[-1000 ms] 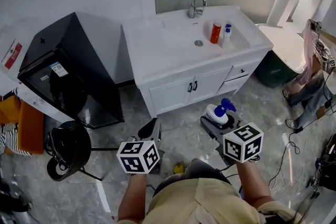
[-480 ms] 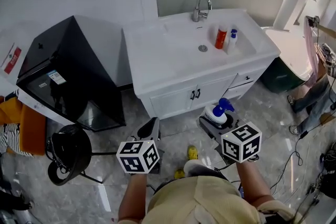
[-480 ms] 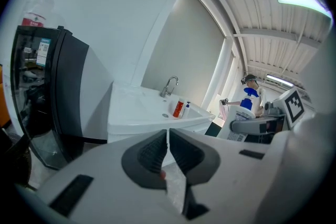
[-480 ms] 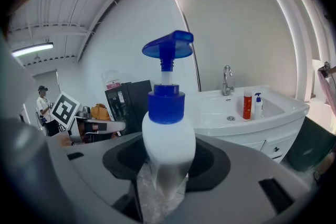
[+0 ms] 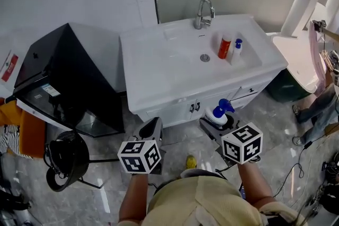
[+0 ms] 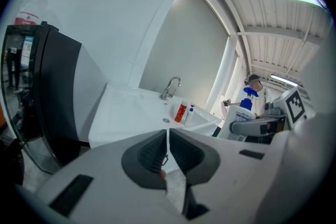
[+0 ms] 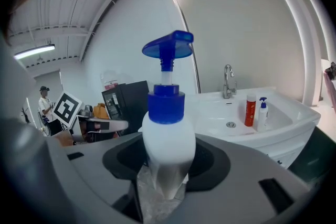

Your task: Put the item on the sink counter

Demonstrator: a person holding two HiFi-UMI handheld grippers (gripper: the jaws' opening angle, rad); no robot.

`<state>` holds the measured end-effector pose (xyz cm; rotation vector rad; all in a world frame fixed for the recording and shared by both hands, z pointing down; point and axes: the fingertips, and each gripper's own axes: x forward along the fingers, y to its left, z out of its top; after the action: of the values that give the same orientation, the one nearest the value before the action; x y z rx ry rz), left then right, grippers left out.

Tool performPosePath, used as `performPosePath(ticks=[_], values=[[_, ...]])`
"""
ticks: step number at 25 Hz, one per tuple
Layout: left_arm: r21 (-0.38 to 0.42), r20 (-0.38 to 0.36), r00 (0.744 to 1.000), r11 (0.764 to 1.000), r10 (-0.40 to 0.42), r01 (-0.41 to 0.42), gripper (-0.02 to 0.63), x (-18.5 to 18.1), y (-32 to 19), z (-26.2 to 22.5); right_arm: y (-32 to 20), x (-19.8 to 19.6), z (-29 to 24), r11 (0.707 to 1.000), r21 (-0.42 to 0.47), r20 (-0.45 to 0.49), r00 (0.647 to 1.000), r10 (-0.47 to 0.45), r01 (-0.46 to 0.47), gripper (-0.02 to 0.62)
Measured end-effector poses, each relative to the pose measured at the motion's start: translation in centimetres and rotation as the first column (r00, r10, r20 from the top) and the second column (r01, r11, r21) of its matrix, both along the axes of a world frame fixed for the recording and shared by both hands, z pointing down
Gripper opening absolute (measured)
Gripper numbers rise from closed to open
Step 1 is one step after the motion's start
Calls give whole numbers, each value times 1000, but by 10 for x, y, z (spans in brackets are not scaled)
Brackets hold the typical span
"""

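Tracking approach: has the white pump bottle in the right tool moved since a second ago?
Yes: the right tool has carried the white blue-pump bottle nearer the white sink cabinet.

— What stands far right?
— A red bottle (image 5: 224,47) and a small blue-capped bottle (image 5: 237,50), side by side near the tap (image 5: 203,12).
— And left?
— A black cabinet (image 5: 69,77); nearer, a round black stand (image 5: 66,159).

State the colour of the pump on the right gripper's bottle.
Blue: the pump tops a white plastic bottle; clearest in the right gripper view.
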<state>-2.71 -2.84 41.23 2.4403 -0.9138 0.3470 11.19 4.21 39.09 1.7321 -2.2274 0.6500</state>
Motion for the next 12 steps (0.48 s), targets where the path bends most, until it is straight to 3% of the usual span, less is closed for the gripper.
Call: performPosePath(ticks=[12], values=[[10, 23, 999, 999, -44, 43, 49, 47, -35, 3, -43, 43, 10, 998, 1, 21, 998, -64, 64, 216]])
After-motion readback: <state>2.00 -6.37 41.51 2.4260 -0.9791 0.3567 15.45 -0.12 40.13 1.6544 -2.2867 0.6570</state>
